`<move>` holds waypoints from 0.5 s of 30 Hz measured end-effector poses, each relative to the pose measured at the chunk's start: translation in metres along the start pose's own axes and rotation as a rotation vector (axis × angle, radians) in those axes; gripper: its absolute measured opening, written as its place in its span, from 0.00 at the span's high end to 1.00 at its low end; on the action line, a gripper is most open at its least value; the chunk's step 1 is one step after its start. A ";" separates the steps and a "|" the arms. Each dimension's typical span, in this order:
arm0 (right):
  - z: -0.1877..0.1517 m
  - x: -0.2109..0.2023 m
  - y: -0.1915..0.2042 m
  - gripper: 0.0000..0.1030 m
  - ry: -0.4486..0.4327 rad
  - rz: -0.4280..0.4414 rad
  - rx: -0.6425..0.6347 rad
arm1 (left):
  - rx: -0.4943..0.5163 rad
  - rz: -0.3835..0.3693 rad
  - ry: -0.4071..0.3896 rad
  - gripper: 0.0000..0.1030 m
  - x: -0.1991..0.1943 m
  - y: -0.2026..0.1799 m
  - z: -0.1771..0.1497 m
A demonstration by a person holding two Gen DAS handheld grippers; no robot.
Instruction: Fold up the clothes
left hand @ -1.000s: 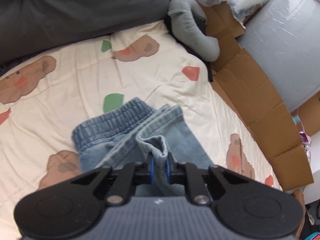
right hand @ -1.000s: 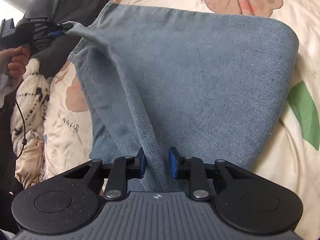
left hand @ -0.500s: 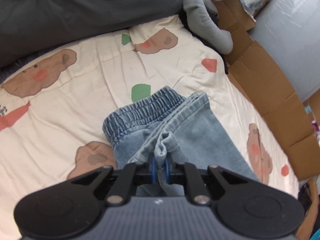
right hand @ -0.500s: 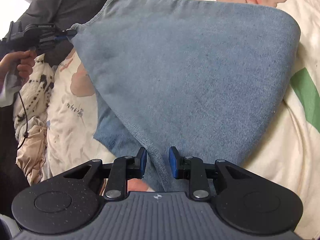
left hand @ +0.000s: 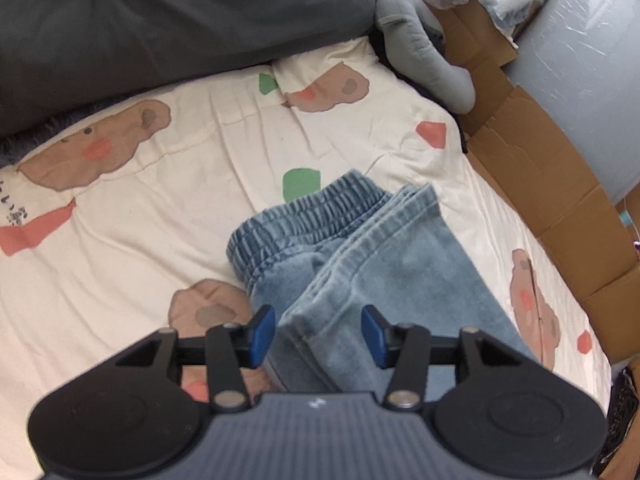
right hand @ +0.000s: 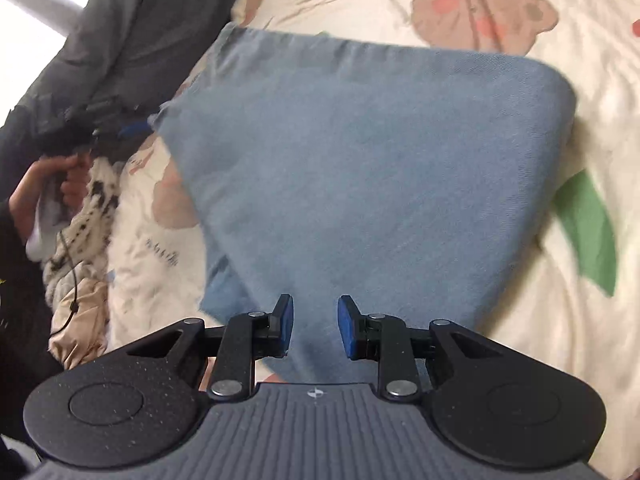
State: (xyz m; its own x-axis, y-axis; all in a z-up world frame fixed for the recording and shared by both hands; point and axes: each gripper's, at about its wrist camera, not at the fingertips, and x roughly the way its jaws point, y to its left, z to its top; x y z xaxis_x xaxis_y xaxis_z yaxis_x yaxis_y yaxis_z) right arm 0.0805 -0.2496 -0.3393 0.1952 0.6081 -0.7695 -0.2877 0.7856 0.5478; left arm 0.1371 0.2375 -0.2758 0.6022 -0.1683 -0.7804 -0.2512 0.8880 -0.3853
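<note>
Left gripper (left hand: pixel 318 336) first: a second ago its blue pads pinched the leg hem of the jeans (left hand: pixel 384 264); now its jaws are opening, the hem lies between them with a gap on each side, touched by neither pad. So the carried hem is let go, dropped just short of the elastic waistband (left hand: pixel 304 220). The jeans lie on the bear-print sheet (left hand: pixel 160 184), leg end brought up over the waist end: judged, one lengthwise fold is laid. Right gripper (right hand: pixel 314 328): pads part-spread as before, denim between them; whether they press it I cannot tell, the picture is smeared. From that side the jeans (right hand: pixel 380 176) spread flatter than half a second ago, the raised corner now sunk toward the sheet (right hand: pixel 580 340). Farther off, the person's hand (right hand: pixel 60 184) grips the left tool beside a dark duvet (right hand: pixel 132 32). Beyond the bed's edge, cardboard (left hand: pixel 532 168) and a grey plush toy (left hand: pixel 420 48). Likely next: smoothing, or a second fold.
</note>
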 end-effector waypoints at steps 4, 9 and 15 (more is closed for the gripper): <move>0.023 -0.007 -0.003 0.68 -0.029 -0.045 -0.048 | 0.001 -0.017 -0.006 0.54 0.007 0.002 -0.009; 0.069 -0.014 0.001 0.64 -0.068 -0.093 -0.138 | -0.048 -0.035 -0.026 0.55 0.006 0.011 -0.017; 0.138 0.005 0.025 0.64 -0.066 -0.086 -0.244 | -0.067 -0.063 -0.060 0.55 0.000 0.014 -0.021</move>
State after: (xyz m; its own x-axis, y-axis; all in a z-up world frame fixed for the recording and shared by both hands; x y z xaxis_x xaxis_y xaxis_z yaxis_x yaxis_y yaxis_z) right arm 0.2032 -0.2109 -0.2845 0.2872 0.5531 -0.7820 -0.4838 0.7884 0.3800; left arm 0.1172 0.2406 -0.2916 0.6621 -0.1954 -0.7235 -0.2601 0.8455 -0.4664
